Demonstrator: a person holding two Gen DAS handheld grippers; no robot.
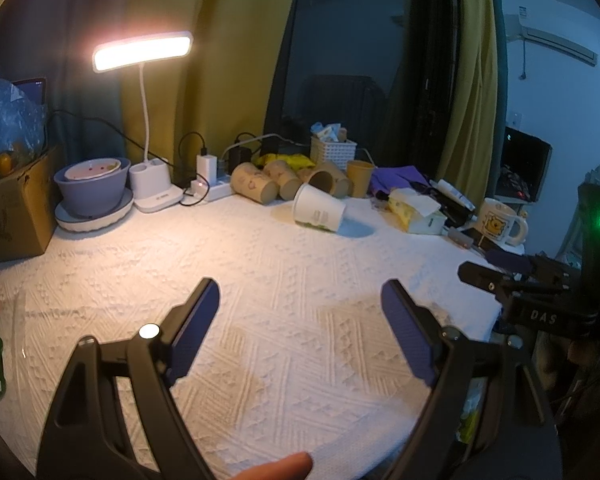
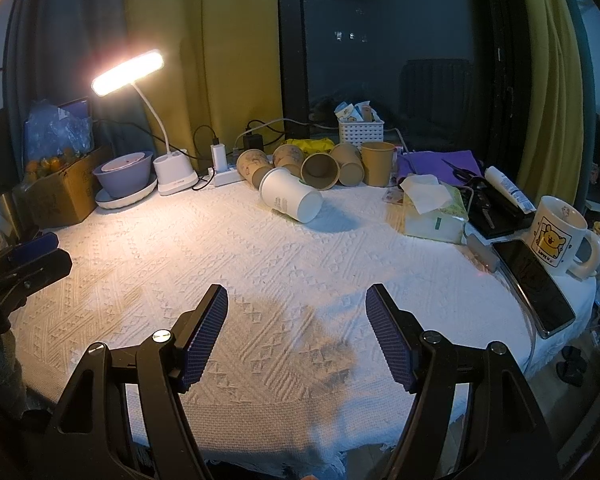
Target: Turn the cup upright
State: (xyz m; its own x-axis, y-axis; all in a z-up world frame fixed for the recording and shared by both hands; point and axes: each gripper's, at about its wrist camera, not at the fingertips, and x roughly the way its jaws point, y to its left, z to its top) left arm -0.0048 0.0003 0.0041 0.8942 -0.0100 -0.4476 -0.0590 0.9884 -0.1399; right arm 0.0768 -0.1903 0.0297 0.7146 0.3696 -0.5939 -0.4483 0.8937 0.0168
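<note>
A white paper cup (image 1: 319,208) lies on its side on the white tablecloth (image 1: 260,300), far ahead of both grippers; it also shows in the right wrist view (image 2: 291,200). My left gripper (image 1: 300,292) is open and empty, low over the cloth near the front edge. My right gripper (image 2: 296,300) is open and empty, also near the front edge. The right gripper's body (image 1: 540,296) shows at the right in the left wrist view. The left gripper's fingers (image 2: 32,256) show at the left in the right wrist view.
Several brown paper cups (image 2: 320,168) lie and stand behind the white cup. A lit desk lamp (image 2: 176,172), bowl (image 2: 124,176) and cardboard box (image 2: 60,196) are at the back left. A tissue pack (image 2: 436,216), phone (image 2: 536,284) and cartoon mug (image 2: 560,236) are at the right.
</note>
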